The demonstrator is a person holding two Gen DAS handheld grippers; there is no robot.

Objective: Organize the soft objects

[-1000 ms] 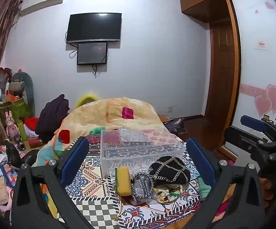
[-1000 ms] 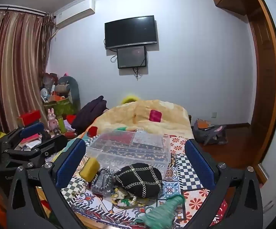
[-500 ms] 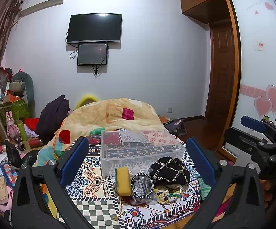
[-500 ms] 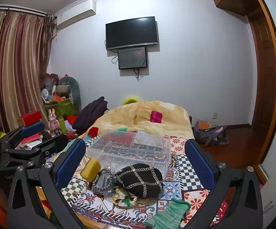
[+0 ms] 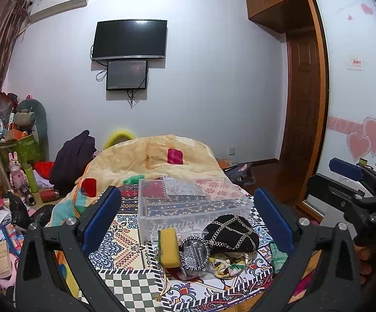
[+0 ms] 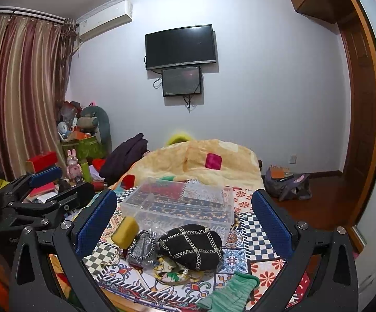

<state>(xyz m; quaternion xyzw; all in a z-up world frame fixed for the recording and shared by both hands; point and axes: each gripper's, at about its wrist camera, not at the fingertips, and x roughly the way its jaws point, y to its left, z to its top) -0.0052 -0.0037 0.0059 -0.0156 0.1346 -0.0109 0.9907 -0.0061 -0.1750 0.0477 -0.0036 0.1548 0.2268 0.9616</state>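
A clear plastic bin [image 5: 190, 202] [image 6: 180, 205] stands on a patterned tablecloth [image 5: 125, 244] [image 6: 250, 236]. In front of it lie a yellow sponge [image 5: 168, 245] [image 6: 125, 231], a round silver pouch [image 5: 193, 253] [image 6: 141, 245], a black chain-trimmed hat [image 5: 230, 232] [image 6: 191, 244], a floral cloth [image 5: 227, 266] [image 6: 171, 273] and a green cloth [image 5: 277, 254] [image 6: 229, 295]. My left gripper [image 5: 188, 215] is open and empty, hovering before the pile. My right gripper [image 6: 184, 219] is open and empty too. Each shows at the edge of the other's view [image 5: 349, 182] [image 6: 50, 189].
Behind the bin lies a yellow quilt [image 5: 159, 158] [image 6: 214, 161] with a dark garment [image 5: 70, 156]. Clutter and boxes fill the floor at left [image 5: 5, 189]. A bag [image 6: 286, 184] lies on the wooden floor at right, near a wooden door [image 5: 302, 98].
Both grippers have risen or tilted slightly, so the scene sits a little lower in each view. Nothing on the table has moved.
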